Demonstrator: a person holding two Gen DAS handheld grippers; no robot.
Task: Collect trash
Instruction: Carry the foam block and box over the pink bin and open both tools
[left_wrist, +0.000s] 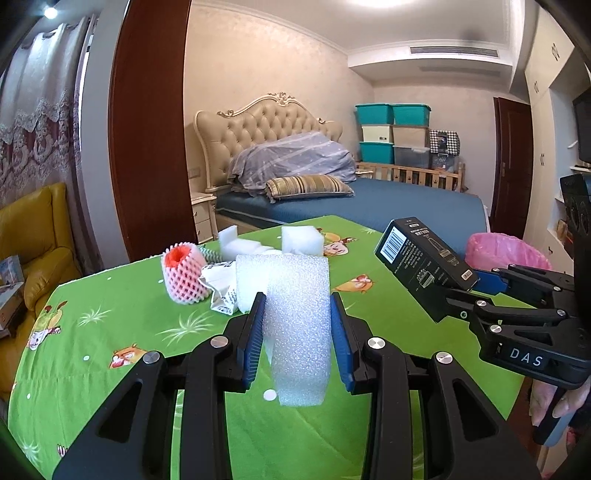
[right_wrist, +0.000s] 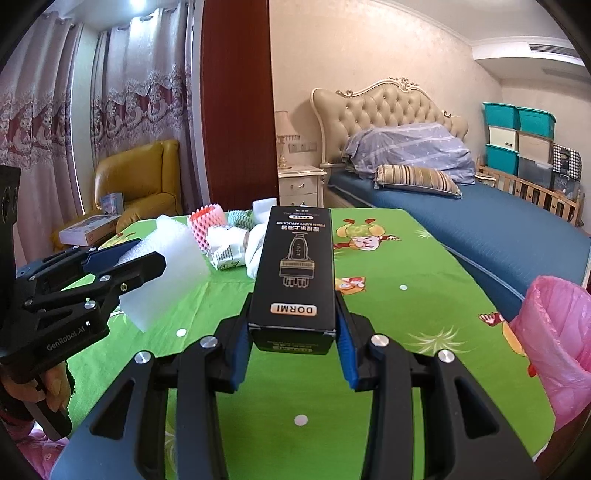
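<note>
— Left claw (left_wrist: 297, 325): clamped on foam sheet (left_wrist: 299, 325). Right claw (right_wrist: 293, 343): clamped on black box (right_wrist: 295, 266). Both items lifted clear of the counter (right_wrist: 406, 295).

— Outstanding: foam net sleeve (left_wrist: 183, 273), crumpled paper (left_wrist: 219, 288), white foam blocks (left_wrist: 301, 240) near counter's far edge. Pink-lined bin (right_wrist: 557, 339) beside right edge.

Both claws hover side by side above the desk, tipped slightly downward; the left claw (left_wrist: 297, 317) and the right claw (right_wrist: 293, 334) each clamp something between blue pads

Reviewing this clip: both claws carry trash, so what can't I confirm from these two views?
- Pink-lined bin: cut off by the right wrist view's edge; contents unseen.
- Black box: its small print is too tiny to read.
- Foam sheet: hides part of the pile in the left wrist view.
</note>
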